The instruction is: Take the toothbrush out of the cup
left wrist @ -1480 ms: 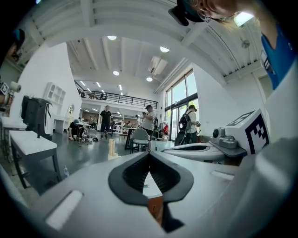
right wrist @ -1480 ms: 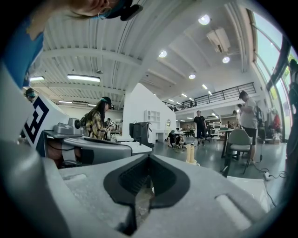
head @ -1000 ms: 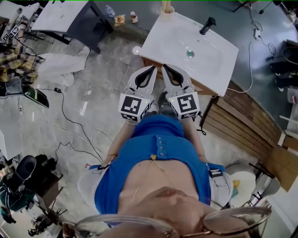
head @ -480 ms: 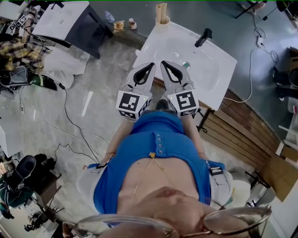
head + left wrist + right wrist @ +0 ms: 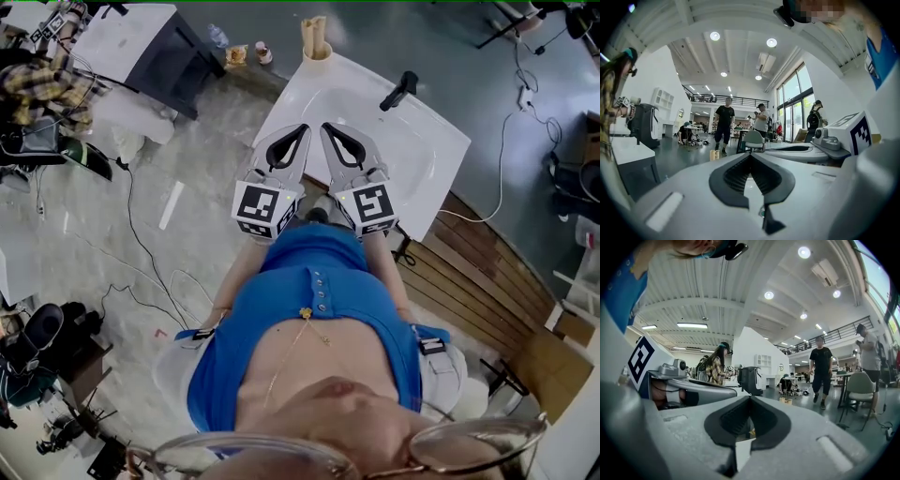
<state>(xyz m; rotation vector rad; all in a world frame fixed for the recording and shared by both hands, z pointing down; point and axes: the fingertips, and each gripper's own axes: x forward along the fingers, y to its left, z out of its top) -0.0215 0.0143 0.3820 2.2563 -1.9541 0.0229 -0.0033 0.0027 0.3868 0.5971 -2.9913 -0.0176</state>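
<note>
Left gripper (image 5: 302,131) and right gripper (image 5: 326,128): both clenched, nothing between the jaws, side by side over the near edge of the white sink (image 5: 427,141). Marker cube (image 5: 265,208) carries black-white square patterns, no readable text. Cup (image 5: 316,49) sits on the sink's far left corner, well apart from both grippers, toothbrush (image 5: 314,25) upright in it. Black faucet (image 5: 398,89) to its right. Cables (image 5: 141,253) on the floor.
</note>
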